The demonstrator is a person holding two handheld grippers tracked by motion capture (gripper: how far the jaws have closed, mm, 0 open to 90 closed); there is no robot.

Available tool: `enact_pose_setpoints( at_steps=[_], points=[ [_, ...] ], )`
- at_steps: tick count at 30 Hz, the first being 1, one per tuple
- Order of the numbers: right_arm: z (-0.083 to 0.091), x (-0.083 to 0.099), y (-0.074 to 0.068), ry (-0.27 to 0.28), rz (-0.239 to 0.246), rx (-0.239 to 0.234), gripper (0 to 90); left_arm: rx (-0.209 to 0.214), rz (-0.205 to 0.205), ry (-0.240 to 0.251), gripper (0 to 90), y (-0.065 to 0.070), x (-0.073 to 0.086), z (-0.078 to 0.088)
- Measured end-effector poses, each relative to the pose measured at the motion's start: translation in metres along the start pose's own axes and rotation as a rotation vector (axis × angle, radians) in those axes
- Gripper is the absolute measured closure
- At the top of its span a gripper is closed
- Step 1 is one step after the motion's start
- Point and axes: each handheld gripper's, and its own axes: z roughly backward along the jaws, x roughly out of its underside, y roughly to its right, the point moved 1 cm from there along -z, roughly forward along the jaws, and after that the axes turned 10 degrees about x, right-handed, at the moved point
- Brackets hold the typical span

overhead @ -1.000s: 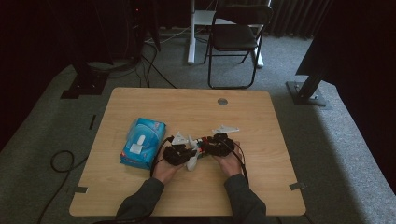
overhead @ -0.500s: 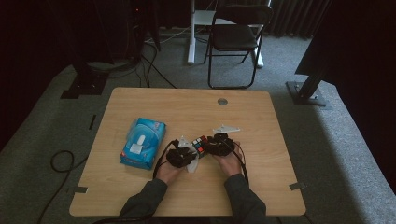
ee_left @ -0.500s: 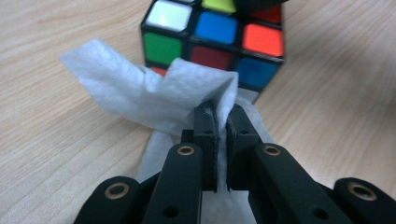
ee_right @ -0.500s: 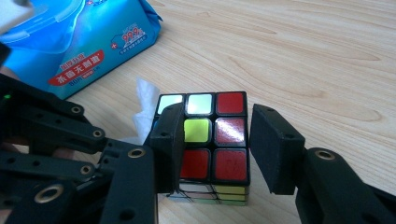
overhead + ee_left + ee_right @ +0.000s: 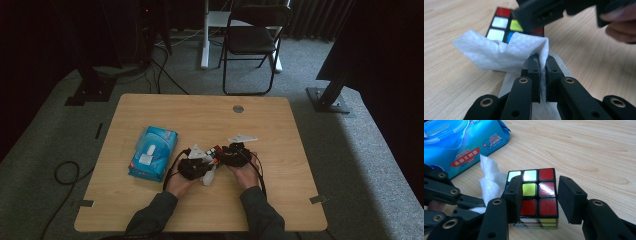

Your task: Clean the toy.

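Cube sits on the surface between the jaws of my right hand-held gripper, clamped at its sides; top squares show red, white and yellow-green. My left hand-held gripper pinches a crumpled white wipe just beside the cube.

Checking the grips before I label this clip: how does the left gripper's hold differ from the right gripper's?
The left gripper is pinched nearly shut on a thin white wipe; the right gripper stands much wider around a puzzle cube. The wipe is soft and crumpled and droops from the left gripper, while the cube is rigid and sits squarely on the table. Both grippers meet at the cube, the wipe lying against it.
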Motion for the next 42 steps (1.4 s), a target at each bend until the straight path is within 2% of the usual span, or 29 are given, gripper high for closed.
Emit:
enact_pose_setpoints(
  at_steps=[4,6,9,12,14,19,22,24,32,37,40,42],
  points=[
    [0.000,0.000,0.000,0.003,0.002,0.002,55.6,-0.030,0.004,-0.065,85.4,-0.007,0.008,-0.013],
    [0.000,0.000,0.000,0.003,0.002,0.003,55.6,-0.016,0.026,-0.050,85.3,-0.011,0.011,-0.015],
    [0.000,0.000,0.000,0.002,0.001,0.002,55.6,-0.056,0.029,-0.049,85.1,-0.014,0.009,-0.012],
    [0.000,0.000,0.000,0.003,0.001,0.003,55.6,-0.077,0.050,-0.022,85.0,-0.019,0.004,-0.004],
    [0.000,0.000,0.000,0.003,0.000,0.002,55.6,-0.078,0.051,0.015,85.0,-0.020,-0.001,0.004],
    [0.000,0.000,0.001,0.003,0.000,0.002,55.6,-0.045,0.002,0.076,85.0,-0.009,-0.012,0.016],
    [0.000,0.000,0.000,0.003,0.000,0.003,55.6,-0.052,-0.018,0.049,84.9,-0.005,-0.011,0.010],
    [0.000,0.000,0.000,0.002,0.000,0.004,55.6,-0.040,-0.003,0.058,85.0,-0.009,-0.008,0.010],
    [0.000,0.000,0.000,0.003,0.000,0.004,55.6,-0.039,0.008,0.046,85.1,-0.013,-0.005,0.009],
    [0.000,0.000,0.000,0.003,0.001,0.003,55.6,-0.055,0.026,-0.042,84.9,-0.017,0.009,-0.010],
    [0.000,0.000,0.000,0.004,-0.001,0.003,55.6,-0.040,0.052,-0.023,84.7,-0.021,0.012,-0.012],
    [0.000,0.000,0.000,0.002,0.001,0.003,55.6,-0.050,0.042,-0.039,84.6,-0.021,0.010,-0.012]
  ],
)
